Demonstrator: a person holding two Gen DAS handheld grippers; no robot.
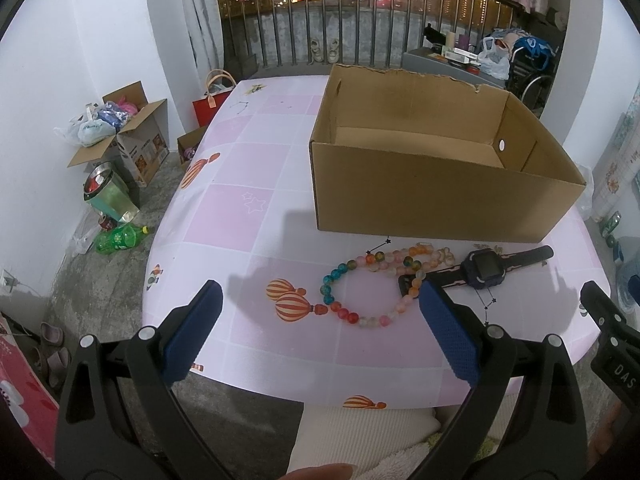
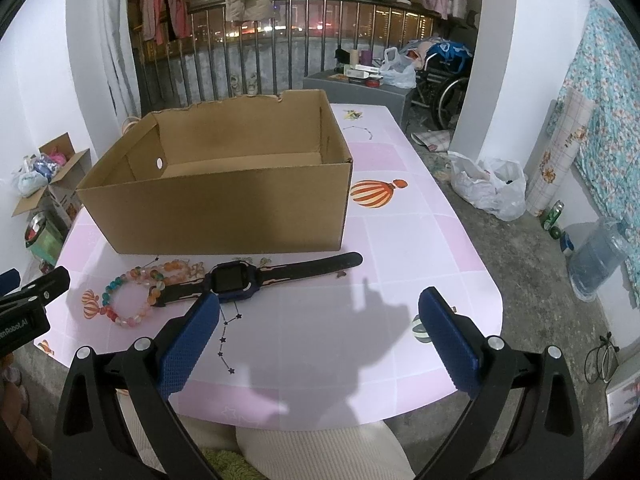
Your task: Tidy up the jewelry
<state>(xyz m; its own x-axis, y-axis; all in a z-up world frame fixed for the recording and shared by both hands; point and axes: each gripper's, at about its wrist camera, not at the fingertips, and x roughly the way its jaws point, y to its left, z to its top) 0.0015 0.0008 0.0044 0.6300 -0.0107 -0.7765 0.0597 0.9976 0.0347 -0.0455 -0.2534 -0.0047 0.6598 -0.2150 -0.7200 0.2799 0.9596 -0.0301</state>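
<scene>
Your left gripper (image 1: 320, 300) and right gripper (image 2: 320, 308) gape empty (above table); beads (image 1: 362, 288) touch watch (image 2: 232, 278) before box (image 2: 224, 200).

Watch (image 1: 486, 270) strap end hid by left pad (image 1: 448, 332); box (image 1: 440, 200) floor partly unseen.

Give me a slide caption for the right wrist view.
Open right tongs hover near a watch and beads before a cardboard box.
</scene>
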